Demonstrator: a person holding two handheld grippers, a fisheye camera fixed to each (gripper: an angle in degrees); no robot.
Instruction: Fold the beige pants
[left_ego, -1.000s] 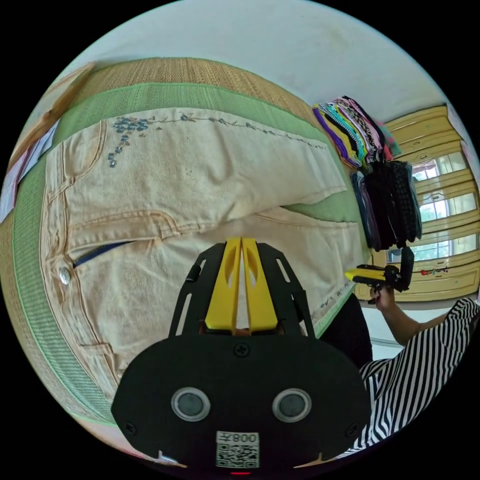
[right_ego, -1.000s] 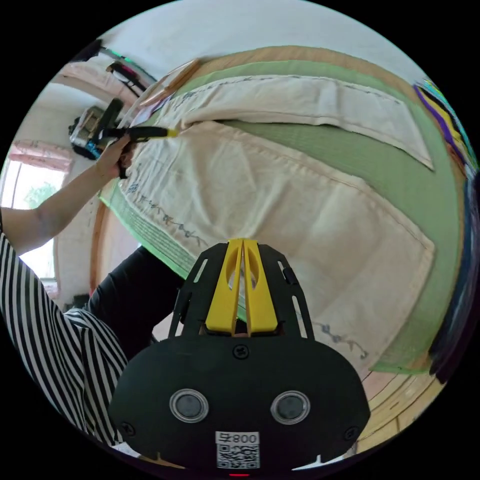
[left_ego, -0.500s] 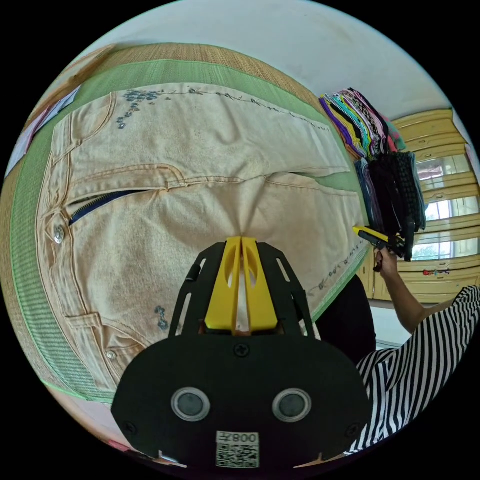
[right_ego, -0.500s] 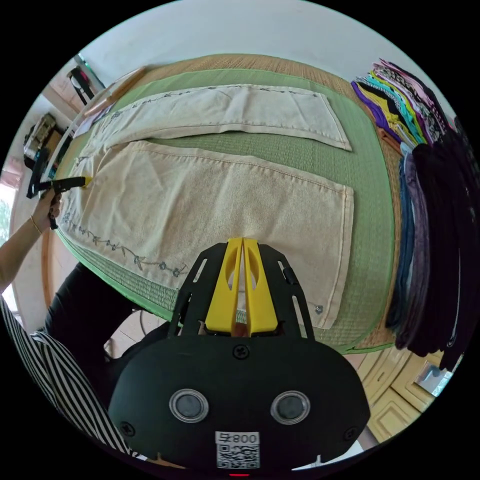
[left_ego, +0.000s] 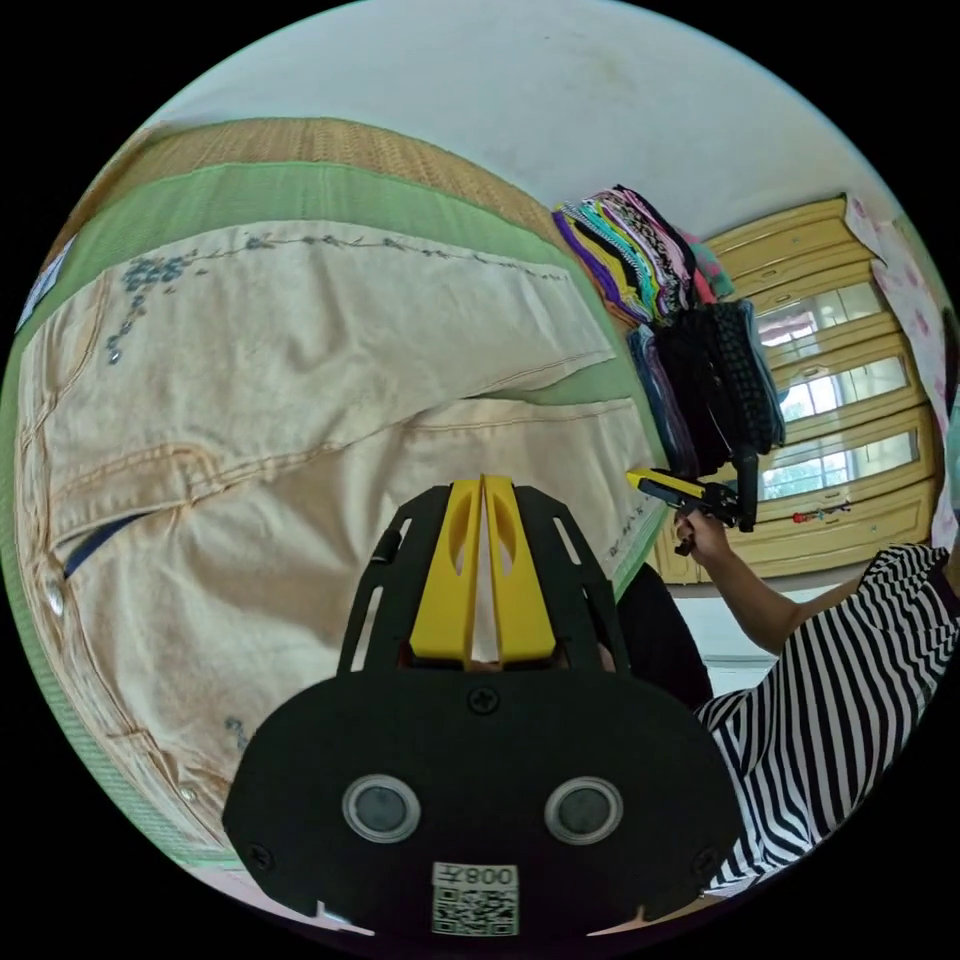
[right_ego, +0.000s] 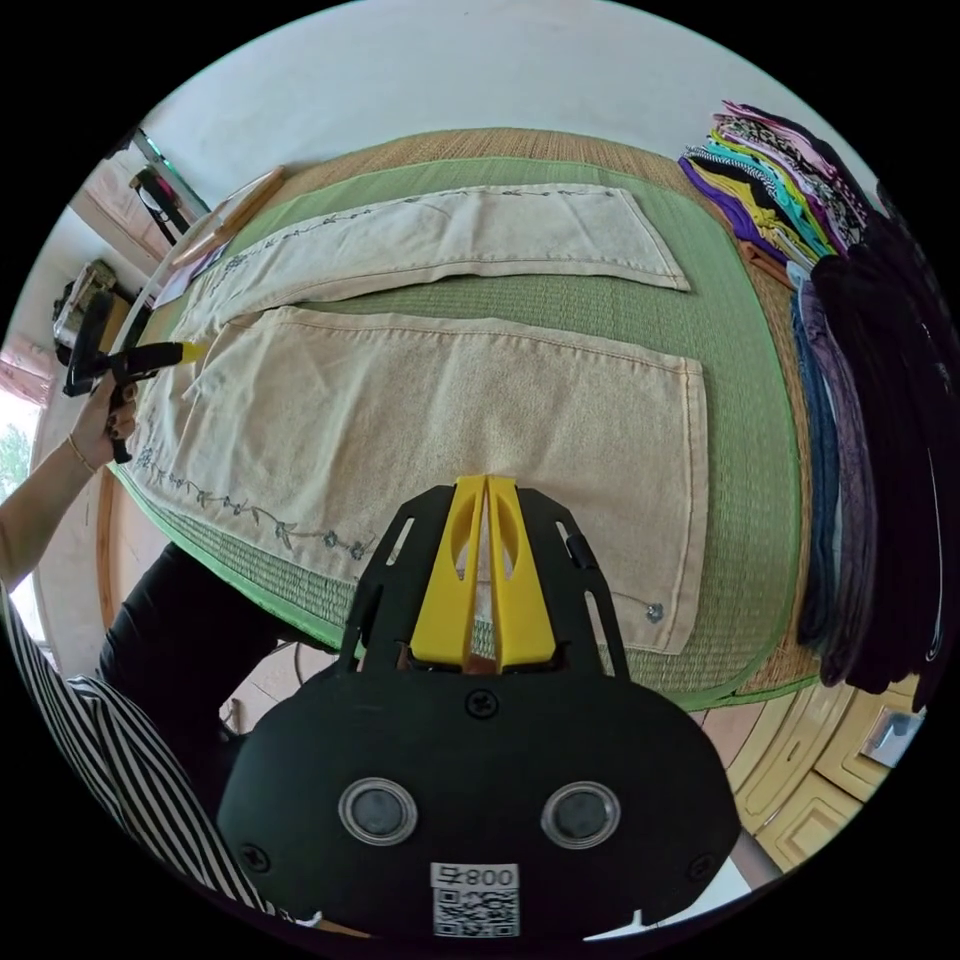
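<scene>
Beige pants (right_ego: 440, 420) lie flat on the green mat (right_ego: 745, 420): soft, limp denim; grip near hem and waistband. Left gripper (left_ego: 483, 482) and right gripper (right_ego: 486, 482) both clenched, empty.

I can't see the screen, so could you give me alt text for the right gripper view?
Beige pants lie flat on a green mat, legs spread apart with a strip of mat between them. The right gripper, yellow jaws closed, hovers over the near leg; the left gripper, held in a hand, points at the waist end. Stacked folded clothes line the mat's edge.
</scene>
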